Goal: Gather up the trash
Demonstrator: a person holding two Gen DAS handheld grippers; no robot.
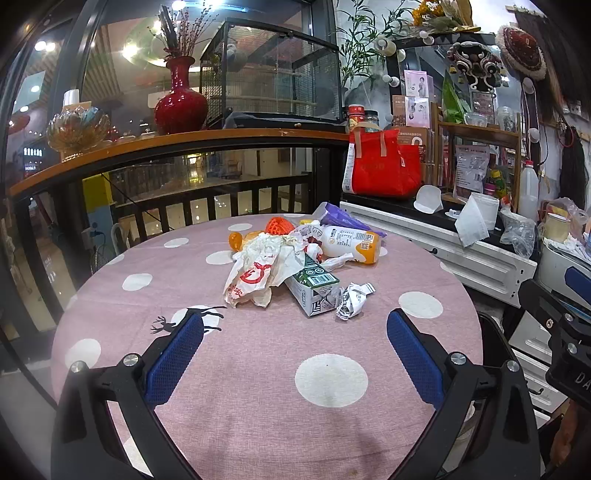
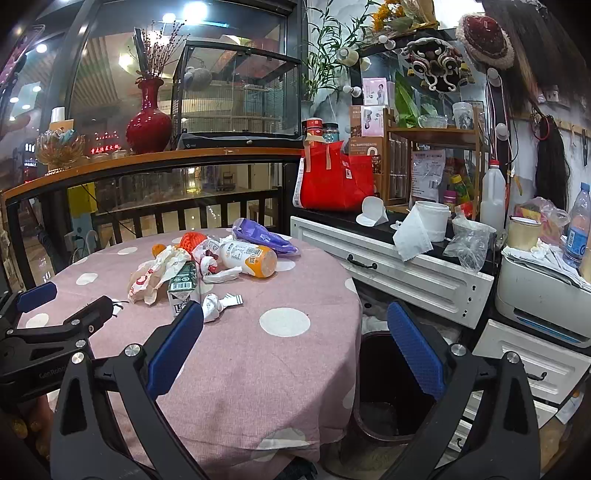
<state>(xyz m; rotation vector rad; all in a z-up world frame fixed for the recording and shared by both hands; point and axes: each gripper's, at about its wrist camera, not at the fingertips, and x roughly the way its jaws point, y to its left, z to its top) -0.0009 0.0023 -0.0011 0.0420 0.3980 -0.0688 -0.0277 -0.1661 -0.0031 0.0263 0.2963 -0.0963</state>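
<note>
One bottle [image 1: 351, 244]; one carton [image 1: 314, 288]

Round desk [image 1: 258, 369] under pink cloth with white dots. Behind it, black railing with wooden ledge [image 1: 177, 142] on top. On ledge: red vase [image 1: 181, 103] with dried twigs, glass lotus bowl [image 1: 77, 127], wire-and-glass cage [image 1: 269, 74]. Beyond glass, mall interior with bright ceiling lights [image 1: 177, 5]. At right, white drawer cabinet [image 2: 399, 266] carrying red bag [image 2: 332, 181] and bamboo shelf [image 2: 432, 158]. White printer [image 2: 543, 295] further right. Dark hats and ornaments on wall.
</note>
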